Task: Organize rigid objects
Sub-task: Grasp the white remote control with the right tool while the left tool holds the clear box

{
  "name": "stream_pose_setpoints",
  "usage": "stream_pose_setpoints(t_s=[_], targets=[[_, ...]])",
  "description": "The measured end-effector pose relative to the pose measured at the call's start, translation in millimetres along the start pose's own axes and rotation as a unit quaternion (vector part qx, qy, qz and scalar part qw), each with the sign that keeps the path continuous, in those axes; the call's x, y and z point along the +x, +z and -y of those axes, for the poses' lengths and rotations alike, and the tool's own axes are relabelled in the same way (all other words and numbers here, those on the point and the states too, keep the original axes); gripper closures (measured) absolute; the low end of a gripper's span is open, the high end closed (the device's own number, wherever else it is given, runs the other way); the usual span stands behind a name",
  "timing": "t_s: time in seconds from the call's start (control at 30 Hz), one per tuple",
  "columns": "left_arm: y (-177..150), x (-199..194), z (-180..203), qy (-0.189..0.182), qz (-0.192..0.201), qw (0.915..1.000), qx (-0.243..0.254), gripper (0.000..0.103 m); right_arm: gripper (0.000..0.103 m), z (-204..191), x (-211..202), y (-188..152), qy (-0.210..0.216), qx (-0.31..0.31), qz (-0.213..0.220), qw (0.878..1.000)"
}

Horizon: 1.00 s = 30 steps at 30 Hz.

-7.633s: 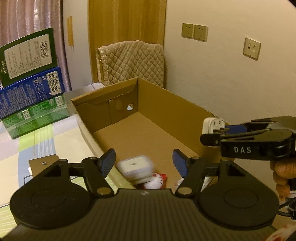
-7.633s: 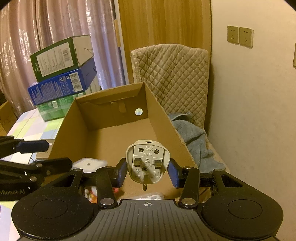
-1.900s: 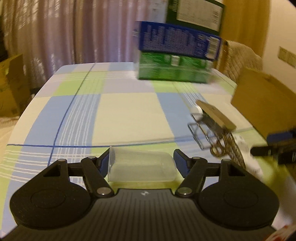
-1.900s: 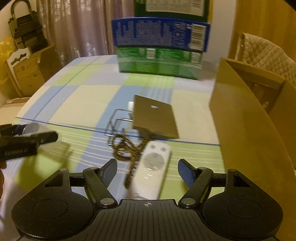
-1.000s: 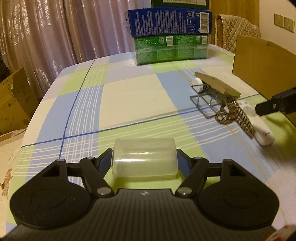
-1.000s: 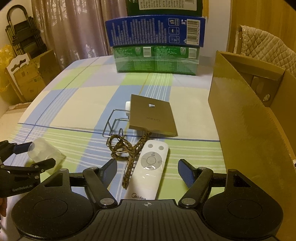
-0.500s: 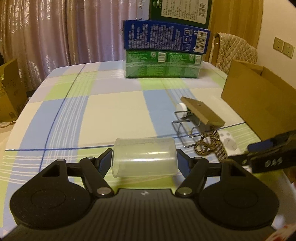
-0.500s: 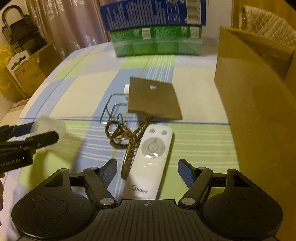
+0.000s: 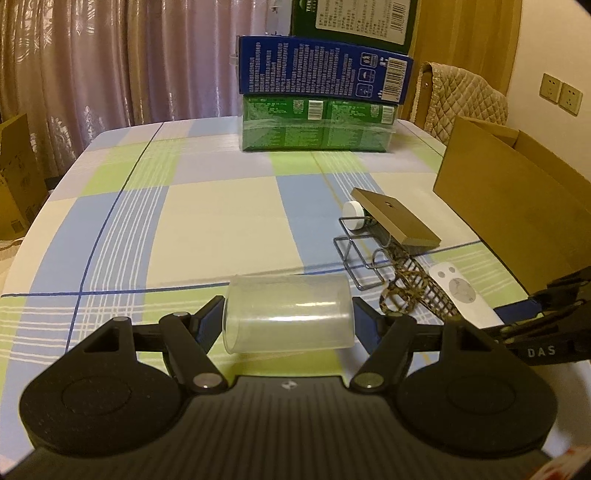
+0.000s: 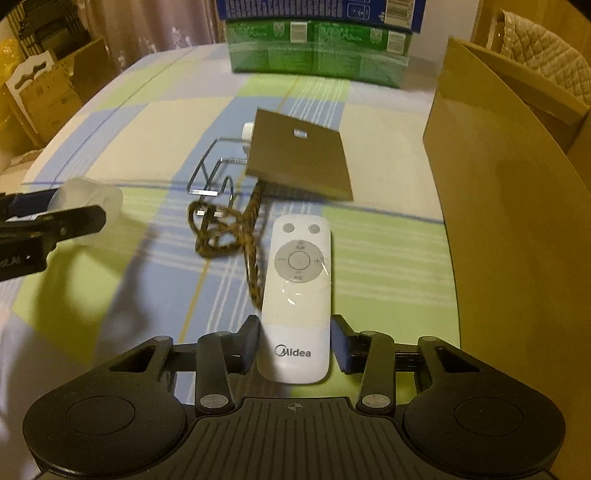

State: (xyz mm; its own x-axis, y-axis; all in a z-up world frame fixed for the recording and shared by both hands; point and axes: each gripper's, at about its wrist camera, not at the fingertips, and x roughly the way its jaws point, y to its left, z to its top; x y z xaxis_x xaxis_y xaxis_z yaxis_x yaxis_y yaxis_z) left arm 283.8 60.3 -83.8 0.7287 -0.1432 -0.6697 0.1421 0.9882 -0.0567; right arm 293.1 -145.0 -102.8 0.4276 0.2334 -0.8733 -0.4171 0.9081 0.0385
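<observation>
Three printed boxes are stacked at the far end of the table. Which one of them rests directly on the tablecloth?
The green box at the bottom. It alone touches the tablecloth; the blue box lies on it, and the dark green box sits on top.

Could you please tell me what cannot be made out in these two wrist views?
- Cardboard box interior: both views, hidden by its near wall.
- Wire rack far end: both views, covered by the brown plate.
- Top green carton: left wrist view, cut off by the upper edge.
</observation>
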Motion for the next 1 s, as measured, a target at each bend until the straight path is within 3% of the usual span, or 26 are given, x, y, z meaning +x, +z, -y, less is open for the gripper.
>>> stream_pose_setpoints(t_s=[0.23,0.37,0.5,0.73,0.8,1.0], targets=[[-10,-19,8,-0.012,-0.001,0.9999,0.001,0.035,0.065,2,-20,-25,0.016,0.038,-0.011,0.999],[-15,-24,15,-0.016,-0.006,0.9998,0.006,0.035,0.056,-1,-17,-22,0.021,0.046,0.006,0.999],[-15,-24,19,-0.013,-0.004,0.9998,0.014,0.035,0.055,-5,-10,-16,0.008,0.032,0.019,0.999],[-16,-18,20,-0.011,-0.013,0.9997,0.016,0.035,0.055,-10,-4,-12,-0.016,0.017,0.024,0.999],[-15,-18,20,-0.010,-0.014,0.9997,0.017,0.035,0.064,-11,-3,-10,-0.024,0.013,0.025,0.999],[-15,-16,20,-0.006,-0.022,0.9996,0.016,0.035,0.065,-8,-7,-12,-0.012,0.036,0.018,0.999]])
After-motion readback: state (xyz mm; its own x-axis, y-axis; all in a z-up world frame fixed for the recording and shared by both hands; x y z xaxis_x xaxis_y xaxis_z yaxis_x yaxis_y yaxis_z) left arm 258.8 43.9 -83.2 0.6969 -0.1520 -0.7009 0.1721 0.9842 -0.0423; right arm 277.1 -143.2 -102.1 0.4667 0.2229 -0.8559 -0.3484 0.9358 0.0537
